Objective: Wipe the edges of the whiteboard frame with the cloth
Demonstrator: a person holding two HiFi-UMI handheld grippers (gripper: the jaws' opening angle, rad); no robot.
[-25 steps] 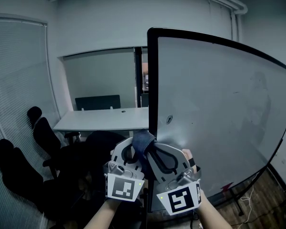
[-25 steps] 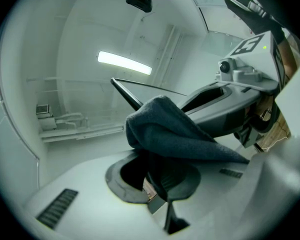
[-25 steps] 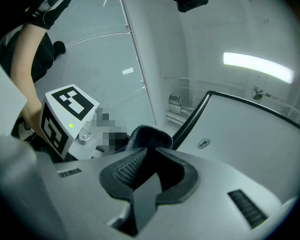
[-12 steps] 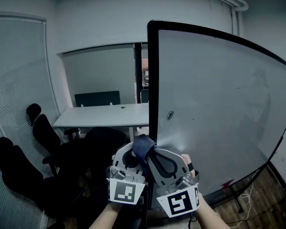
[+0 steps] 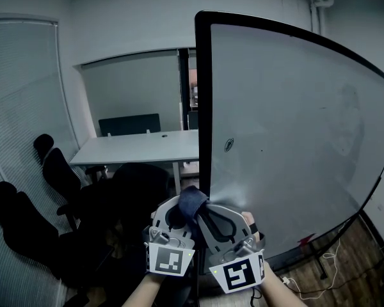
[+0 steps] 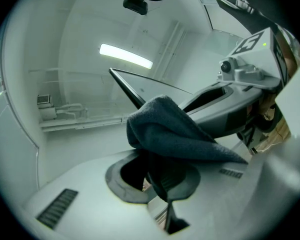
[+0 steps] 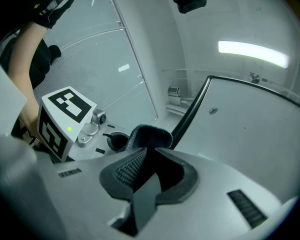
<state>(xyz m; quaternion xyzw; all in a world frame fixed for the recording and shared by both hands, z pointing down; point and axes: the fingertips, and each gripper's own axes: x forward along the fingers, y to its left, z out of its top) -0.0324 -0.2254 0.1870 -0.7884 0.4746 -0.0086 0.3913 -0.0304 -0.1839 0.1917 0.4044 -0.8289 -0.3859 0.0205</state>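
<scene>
I have the dark blue cloth [image 5: 193, 198] folded over the left upright of the black whiteboard frame [image 5: 203, 107]. It sits on the lower part of that edge, above the bottom-left corner. The left gripper [image 6: 162, 176] is drawn in narrow and pinches one side of the cloth. The fabric bunches up out of its jaws and drapes toward the other tool. The right gripper [image 7: 146, 169] is just as narrow and clamps the other side, with the frame edge rising right behind the fold. The two tools sit side by side, nearly touching, one on each face of the board.

To do this stroke well, I judge the squeeze should be even from both sides so the fold hugs the rail. I would run straight along the upright rather than drift onto the white panel [image 5: 288, 126]. Both tools should travel at one pace, because if one leads, the cloth will twist or pull out of a jaw. The board stands on a stand, so I would go light on sideways push. At the corner I expect to need a regrip.

As for containers, I see no bin, bucket or tray in any view, only a desk [image 5: 137, 152] and office chairs [image 5: 57, 178] behind.
</scene>
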